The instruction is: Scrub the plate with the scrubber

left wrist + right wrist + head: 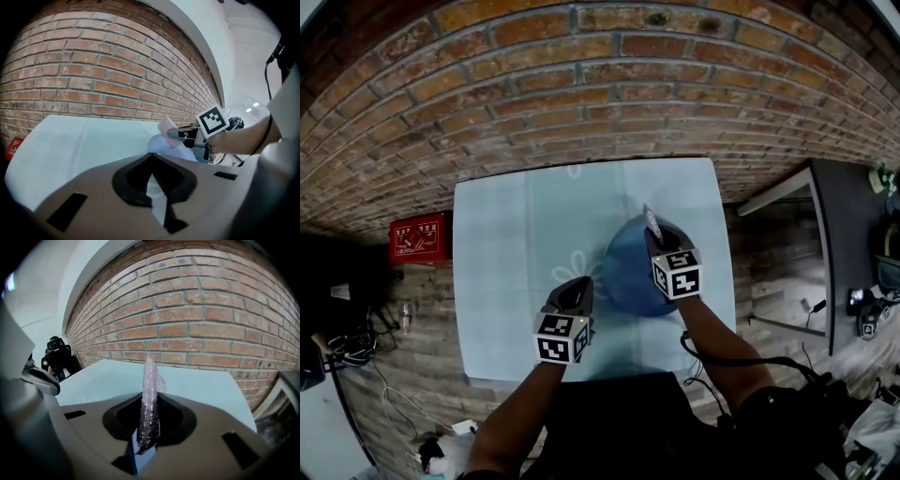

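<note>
Head view: the right gripper sits over a blue plate on a pale blue table, and a thin, glittery scrubber pokes out ahead of its tips. The plate lies directly beneath this tool, its rim showing to the tool's left and behind it. What shows of the plate's surface is plain blue.

The right gripper view shows the jaws clamped onto the scrubber, which stands on edge between them and rises past their tips toward the brick wall.

The left gripper is just off the plate's left edge, over bare table. In its own view the jaws are pressed together with only table surface seen past them. Ahead and to its right in that view are the plate, the right gripper and the scrubber. Whether the scrubber's lower corner touches the plate cannot be told.

A red box lies on the floor well to the left gripper's left, beyond the table edge.
</note>
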`<state>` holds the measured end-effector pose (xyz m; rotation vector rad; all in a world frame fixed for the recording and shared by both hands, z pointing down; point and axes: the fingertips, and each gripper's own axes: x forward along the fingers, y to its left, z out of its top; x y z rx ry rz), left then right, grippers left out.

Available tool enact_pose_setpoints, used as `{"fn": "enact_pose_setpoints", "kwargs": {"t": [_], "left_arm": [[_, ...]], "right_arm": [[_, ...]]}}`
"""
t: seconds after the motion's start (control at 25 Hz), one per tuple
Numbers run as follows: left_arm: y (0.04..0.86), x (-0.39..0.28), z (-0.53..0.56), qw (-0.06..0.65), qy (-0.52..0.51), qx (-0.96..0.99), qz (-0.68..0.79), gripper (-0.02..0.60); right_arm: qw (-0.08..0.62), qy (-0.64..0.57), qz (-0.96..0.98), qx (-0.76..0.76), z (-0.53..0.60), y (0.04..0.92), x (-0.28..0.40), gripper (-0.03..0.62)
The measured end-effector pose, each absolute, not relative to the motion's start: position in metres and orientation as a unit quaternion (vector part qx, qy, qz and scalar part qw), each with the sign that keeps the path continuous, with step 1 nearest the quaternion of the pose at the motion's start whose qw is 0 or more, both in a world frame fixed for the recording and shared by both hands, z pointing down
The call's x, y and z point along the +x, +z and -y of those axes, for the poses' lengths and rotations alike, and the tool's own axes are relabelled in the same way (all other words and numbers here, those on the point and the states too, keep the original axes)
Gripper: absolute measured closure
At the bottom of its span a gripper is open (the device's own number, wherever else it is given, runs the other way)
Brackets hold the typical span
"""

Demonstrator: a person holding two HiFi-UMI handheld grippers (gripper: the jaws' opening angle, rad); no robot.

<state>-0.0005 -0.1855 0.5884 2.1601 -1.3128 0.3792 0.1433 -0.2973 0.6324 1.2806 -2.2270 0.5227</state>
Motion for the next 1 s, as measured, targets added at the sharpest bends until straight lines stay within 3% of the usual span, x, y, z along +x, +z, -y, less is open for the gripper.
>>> {"fn": "enact_pose_setpoints", "kwargs": {"t": [1.0], "left_arm": [[0.592,-0.001,0.176,0.289,0.147,0.816,0.479,0.572]], "right_arm": [[0.255,0.206,0.844,0.424,0.277,0.641,0.085,0.52]]}}
